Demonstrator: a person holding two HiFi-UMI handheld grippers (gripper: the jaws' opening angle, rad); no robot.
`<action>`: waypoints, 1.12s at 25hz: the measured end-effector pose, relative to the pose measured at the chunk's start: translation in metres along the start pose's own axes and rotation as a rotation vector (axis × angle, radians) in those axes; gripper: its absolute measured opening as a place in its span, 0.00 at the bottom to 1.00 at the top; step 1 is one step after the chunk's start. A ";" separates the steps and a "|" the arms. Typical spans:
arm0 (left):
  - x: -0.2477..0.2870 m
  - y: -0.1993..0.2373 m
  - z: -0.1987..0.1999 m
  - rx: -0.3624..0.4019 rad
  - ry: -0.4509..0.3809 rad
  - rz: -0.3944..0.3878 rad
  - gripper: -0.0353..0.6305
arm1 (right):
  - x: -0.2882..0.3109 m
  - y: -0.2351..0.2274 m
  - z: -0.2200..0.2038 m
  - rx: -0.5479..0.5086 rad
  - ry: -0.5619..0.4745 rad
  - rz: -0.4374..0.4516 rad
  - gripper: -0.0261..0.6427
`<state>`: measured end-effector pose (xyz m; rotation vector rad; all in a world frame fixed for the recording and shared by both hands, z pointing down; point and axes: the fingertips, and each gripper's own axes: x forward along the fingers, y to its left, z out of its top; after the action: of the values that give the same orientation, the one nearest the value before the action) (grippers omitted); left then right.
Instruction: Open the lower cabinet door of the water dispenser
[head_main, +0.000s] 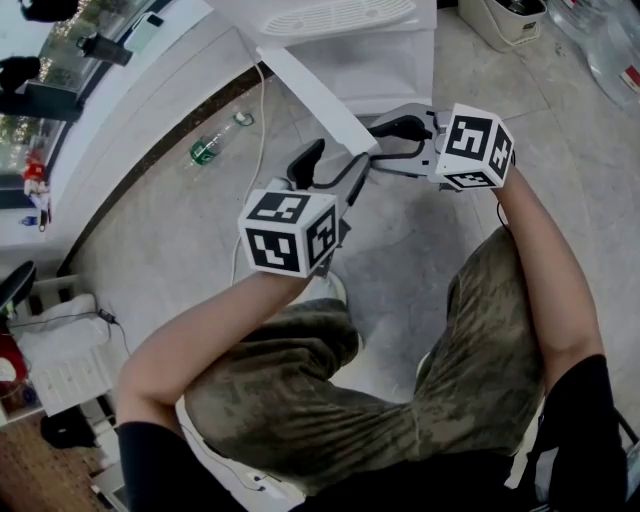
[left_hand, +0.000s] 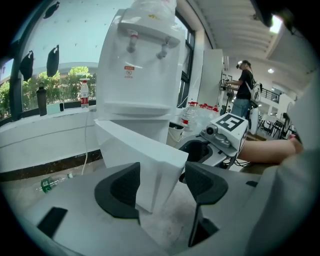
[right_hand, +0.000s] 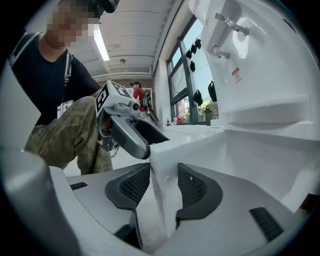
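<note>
The white water dispenser (head_main: 350, 40) stands at the top of the head view, its lower cabinet door (head_main: 320, 100) swung out towards me. My left gripper (head_main: 335, 165) is open, and the door's free edge (left_hand: 145, 150) sits between its wide-set jaws without being pressed. My right gripper (head_main: 385, 145) comes at the same edge from the other side. In the right gripper view the door edge (right_hand: 165, 160) stands between the pads (right_hand: 137, 187), close to them on both sides but not squeezed. The two grippers face each other across the door.
A green bottle (head_main: 212, 145) lies on the tiled floor by the wall, near a white cable (head_main: 262, 120). A bin (head_main: 505, 20) stands to the right of the dispenser. My knees are just below the grippers. A person (left_hand: 245, 90) stands far back in the room.
</note>
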<state>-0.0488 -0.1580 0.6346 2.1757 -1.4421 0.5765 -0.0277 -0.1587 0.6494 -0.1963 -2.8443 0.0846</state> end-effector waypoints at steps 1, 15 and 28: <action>-0.001 0.000 -0.001 -0.008 0.002 0.001 0.47 | 0.002 0.001 0.000 -0.002 0.001 0.010 0.29; -0.046 0.031 -0.023 -0.047 0.016 0.033 0.47 | 0.053 0.028 0.012 -0.025 -0.011 0.166 0.26; -0.087 0.067 -0.030 -0.114 -0.070 0.102 0.38 | 0.101 0.040 0.020 -0.058 0.006 0.214 0.26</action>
<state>-0.1453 -0.0992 0.6187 2.0624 -1.5900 0.4445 -0.1244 -0.1058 0.6554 -0.5119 -2.8122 0.0453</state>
